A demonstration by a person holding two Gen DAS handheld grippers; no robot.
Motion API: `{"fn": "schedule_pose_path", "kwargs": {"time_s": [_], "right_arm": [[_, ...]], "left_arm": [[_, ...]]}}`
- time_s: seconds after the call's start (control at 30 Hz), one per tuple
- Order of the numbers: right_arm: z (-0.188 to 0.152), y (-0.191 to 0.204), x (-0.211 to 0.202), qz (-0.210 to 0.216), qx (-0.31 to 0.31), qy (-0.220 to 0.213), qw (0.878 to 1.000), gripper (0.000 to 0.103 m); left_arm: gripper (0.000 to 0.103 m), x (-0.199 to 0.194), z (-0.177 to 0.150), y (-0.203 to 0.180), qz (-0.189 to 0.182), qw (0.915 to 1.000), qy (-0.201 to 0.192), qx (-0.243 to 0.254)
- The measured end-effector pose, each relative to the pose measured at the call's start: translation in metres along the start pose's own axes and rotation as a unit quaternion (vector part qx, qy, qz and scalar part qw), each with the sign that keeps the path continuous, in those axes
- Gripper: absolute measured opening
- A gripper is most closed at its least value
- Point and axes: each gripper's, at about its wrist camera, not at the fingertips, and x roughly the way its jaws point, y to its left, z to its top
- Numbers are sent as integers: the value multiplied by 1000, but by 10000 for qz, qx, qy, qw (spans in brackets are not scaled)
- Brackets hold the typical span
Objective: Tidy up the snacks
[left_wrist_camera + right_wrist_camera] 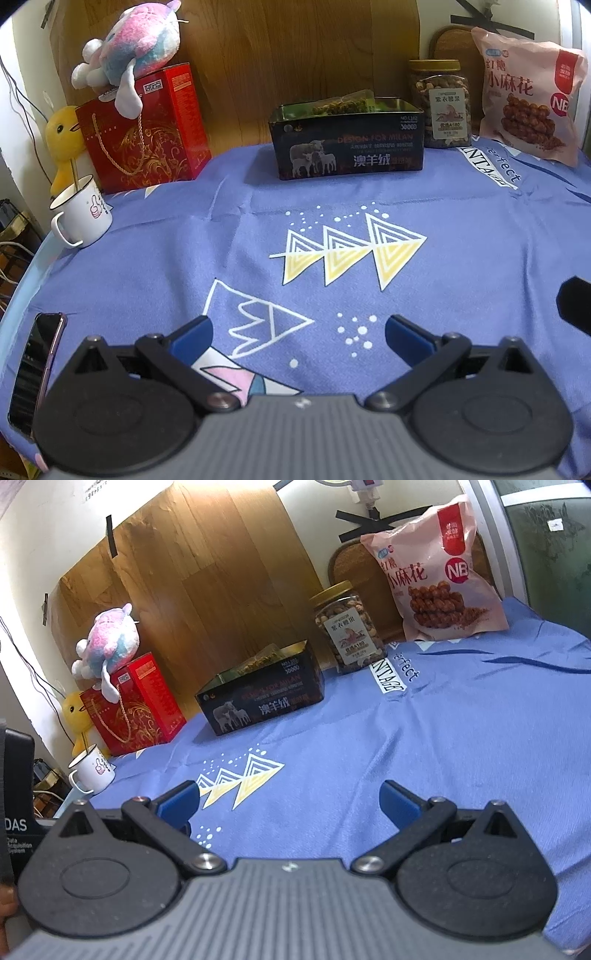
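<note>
Left wrist view has the left gripper [297,332] sitting low over the blue tablecloth [461,258], fingers spread wide, nothing between them. Same story in the right wrist view: the right gripper [288,799] is released and empty, tilted a bit so the whole scene leans.

Snack stuff is all lined up along the top of the frame. The dark tin box [347,142] sits upper centre with some snack packets [341,103] already poking out of it. Just right of it stands the nut jar [441,105] with the yellow lid, and further right the pink bag of twisted dough snacks [532,96] leans against the wall. Upper left there's a red gift box [147,129] with a plush toy [129,48] on top, plus a white mug [83,214] and a phone [35,373] at the left edge.

My guess is the loose things on the cloth are already boxed, so what's left is the jar or the bag. If it's the jar, I'd come in level and pinch it around the body, not the lid. The bag looks floppy, so grab near a top corner. Both grippers are well back from everything, so there's a long reach first.
</note>
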Motion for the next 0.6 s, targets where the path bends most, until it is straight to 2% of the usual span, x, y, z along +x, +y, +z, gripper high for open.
{"fn": "schedule_pose_path", "kwargs": {"time_s": [0.6], "right_arm": [[0, 2, 3, 22, 33, 66, 10000, 103]], "left_arm": [[103, 2, 1, 2, 173, 9998, 7, -38]]}}
